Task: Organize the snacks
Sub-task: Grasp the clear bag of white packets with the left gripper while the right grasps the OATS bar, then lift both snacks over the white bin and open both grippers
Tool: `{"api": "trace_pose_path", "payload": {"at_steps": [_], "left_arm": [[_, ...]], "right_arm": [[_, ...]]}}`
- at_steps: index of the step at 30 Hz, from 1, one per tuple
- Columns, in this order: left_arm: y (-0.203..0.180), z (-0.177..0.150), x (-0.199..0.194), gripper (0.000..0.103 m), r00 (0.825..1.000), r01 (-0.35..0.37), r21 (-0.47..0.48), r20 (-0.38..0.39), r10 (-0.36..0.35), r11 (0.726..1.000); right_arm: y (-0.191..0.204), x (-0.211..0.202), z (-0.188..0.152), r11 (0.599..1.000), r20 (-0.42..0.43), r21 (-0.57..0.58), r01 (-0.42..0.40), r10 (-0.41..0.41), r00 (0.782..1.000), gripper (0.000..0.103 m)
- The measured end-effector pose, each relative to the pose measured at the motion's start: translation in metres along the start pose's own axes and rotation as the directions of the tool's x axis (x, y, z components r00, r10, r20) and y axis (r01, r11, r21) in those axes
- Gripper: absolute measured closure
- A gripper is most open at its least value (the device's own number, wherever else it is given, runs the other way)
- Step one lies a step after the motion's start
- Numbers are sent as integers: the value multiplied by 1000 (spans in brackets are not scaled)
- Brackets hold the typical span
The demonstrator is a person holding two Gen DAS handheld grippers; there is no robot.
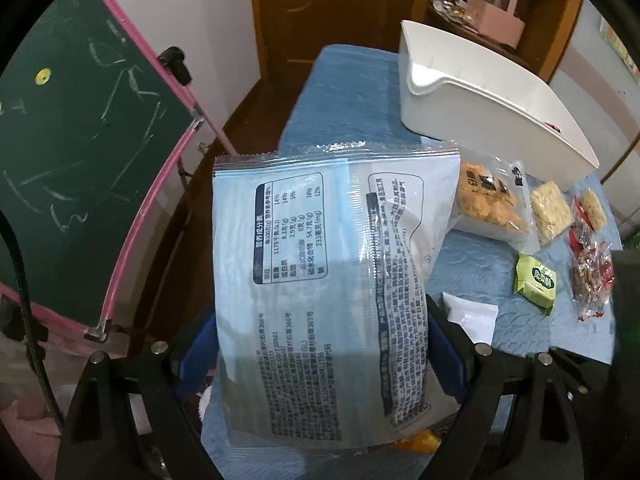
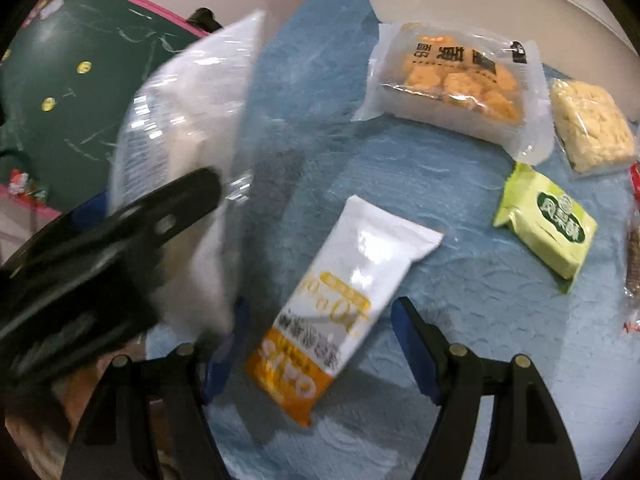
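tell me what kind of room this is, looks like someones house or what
Most likely a room in a home, perhaps a child's. A green chalkboard with a pink frame stands beside a wooden door, and packaged snacks lie with a white bin on a table under a blue cloth.

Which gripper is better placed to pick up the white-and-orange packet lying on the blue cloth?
Right. The right gripper is open directly over the white-and-orange packet, fingers either side. The left gripper is shut on the large bag.

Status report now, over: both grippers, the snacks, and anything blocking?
Left gripper shut on large blue snack bag. Right gripper open above white-orange packet. White bin ahead, path unblocked.
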State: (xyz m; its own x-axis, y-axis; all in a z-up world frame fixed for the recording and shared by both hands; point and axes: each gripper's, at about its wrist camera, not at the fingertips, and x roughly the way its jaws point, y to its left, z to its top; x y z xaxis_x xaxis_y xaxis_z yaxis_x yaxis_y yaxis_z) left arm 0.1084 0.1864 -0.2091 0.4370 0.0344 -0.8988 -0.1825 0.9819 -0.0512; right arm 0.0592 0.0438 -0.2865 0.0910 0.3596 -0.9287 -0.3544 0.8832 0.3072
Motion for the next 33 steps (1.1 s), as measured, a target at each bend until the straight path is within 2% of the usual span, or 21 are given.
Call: {"api": "trace_pose_path", "payload": {"at_steps": [4, 6, 9, 13, 15, 19, 25, 29, 33], "left_arm": [[19, -4, -3, 13, 999, -33, -19, 5, 33, 999], [26, -4, -3, 13, 1000, -25, -26, -2, 25, 999], [27, -6, -4, 13, 999, -38, -16, -10, 38, 999], [18, -9, -4, 13, 999, -34, 1, -19, 34, 999], [10, -9, -5, 13, 1000, -21, 12, -21, 21, 1000], [-9, -9, -12, 13, 1000, 2, 51, -13, -1, 999], [-44, -5, -27, 13, 999, 44, 106, 2, -44, 993], [-70, 4, -41, 13, 998, 57, 159, 28, -62, 986], [-97, 19, -60, 13, 995, 65, 202, 64, -80, 977]], "right_arm": [[17, 6, 5, 993, 11, -55, 102, -101, 995, 27], [27, 11, 4, 982, 17, -103, 156, -155, 988, 29], [35, 13, -5, 953, 53, -181, 242, -236, 970, 45], [23, 3, -14, 964, 64, -161, 213, -205, 977, 59], [9, -8, -18, 968, 72, -131, 216, -208, 975, 61], [-16, -34, -24, 962, 138, -85, 260, -247, 959, 62], [-64, -93, -26, 970, 241, 18, 241, -238, 941, 62], [-82, -127, -30, 972, 313, 51, 230, -234, 921, 62], [-78, -141, -9, 971, 376, 66, 229, -236, 896, 62]]}}
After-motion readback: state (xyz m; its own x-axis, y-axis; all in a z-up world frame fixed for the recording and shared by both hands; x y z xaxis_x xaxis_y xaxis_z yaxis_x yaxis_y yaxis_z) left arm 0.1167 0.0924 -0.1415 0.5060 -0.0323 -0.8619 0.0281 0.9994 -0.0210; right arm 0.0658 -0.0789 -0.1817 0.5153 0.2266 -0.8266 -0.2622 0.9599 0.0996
